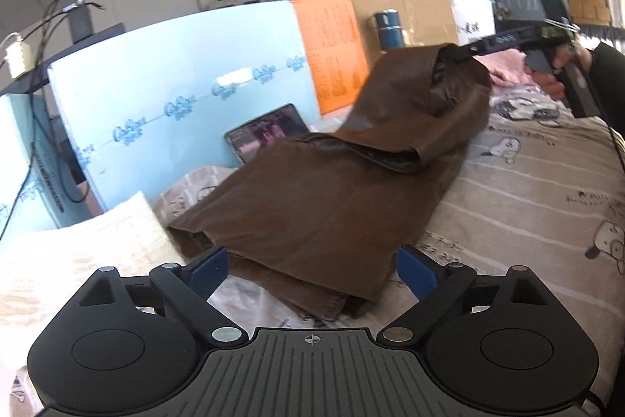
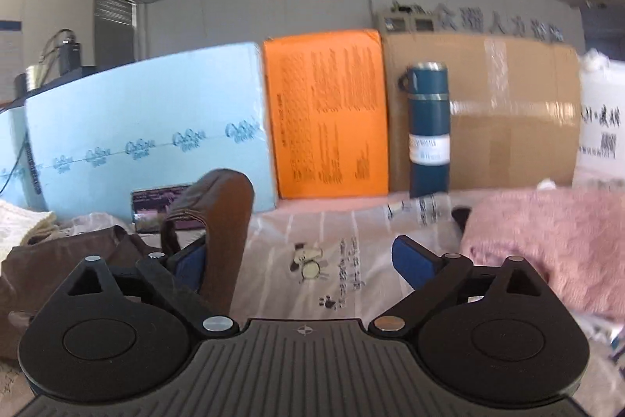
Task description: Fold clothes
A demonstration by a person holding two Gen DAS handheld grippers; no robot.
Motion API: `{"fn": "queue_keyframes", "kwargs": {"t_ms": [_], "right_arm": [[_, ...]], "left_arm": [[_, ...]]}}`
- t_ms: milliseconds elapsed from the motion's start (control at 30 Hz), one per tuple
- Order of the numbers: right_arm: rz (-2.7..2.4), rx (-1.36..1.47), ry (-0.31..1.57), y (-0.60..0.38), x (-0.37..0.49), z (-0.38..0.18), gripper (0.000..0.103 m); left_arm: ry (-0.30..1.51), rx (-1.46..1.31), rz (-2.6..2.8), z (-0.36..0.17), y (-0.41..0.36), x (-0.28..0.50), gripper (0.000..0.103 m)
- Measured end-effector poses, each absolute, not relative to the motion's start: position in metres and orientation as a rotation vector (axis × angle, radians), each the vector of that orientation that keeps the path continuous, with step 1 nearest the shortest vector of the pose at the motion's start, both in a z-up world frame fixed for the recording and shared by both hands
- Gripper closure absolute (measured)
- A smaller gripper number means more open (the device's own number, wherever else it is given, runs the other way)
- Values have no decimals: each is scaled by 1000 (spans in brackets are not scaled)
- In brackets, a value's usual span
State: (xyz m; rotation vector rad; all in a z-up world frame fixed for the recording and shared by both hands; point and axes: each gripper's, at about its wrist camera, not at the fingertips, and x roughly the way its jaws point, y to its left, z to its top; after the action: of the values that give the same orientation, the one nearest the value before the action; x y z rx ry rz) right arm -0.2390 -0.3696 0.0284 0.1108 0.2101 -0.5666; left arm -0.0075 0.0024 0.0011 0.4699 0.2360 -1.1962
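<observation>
On printed sheet (image 1: 527, 182), brown garment (image 1: 332, 190), pink sweater (image 2: 547, 245) rightward

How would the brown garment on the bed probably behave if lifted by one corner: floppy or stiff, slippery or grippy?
The brown garment would probably drape rather than hold shape: its raised end sags in soft folds. Its faint sheen suggests a smooth, leather-like surface, so it may slip between gripper pads. The rounded fold standing by the right gripper hints at some body.

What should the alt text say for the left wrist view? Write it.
A brown garment lies partly folded on a cartoon-print bedsheet, in front of the left gripper, whose jaws stand open. The right gripper touches its raised far end; whether it grips it is unclear.
</observation>
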Motion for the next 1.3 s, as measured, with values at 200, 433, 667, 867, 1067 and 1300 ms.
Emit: {"fn": "queue_keyframes", "kwargs": {"t_ms": [200,433,667,867,1067,1300], "right_arm": [[-255,-140,149,-315,-239,56,0],[144,-359,319,-249,-193,50,1],[347,-487,580,-213,-148,6,13],[297,-443,703,-234,-128,-13,63],[288,-485,705,-239,-137,-10,81],[112,-519,637,-265,-157,13,95]], "left_arm": [[216,375,-1065,11,-20,33,5],[243,435,-1084,-2,-66,71,5],[364,420,-1142,-27,-82,93,5],[418,381,-1164,-28,-82,102,6],[460,364,-1113,-29,-84,110,6],[476,353,-1116,-29,-84,113,4]]}}
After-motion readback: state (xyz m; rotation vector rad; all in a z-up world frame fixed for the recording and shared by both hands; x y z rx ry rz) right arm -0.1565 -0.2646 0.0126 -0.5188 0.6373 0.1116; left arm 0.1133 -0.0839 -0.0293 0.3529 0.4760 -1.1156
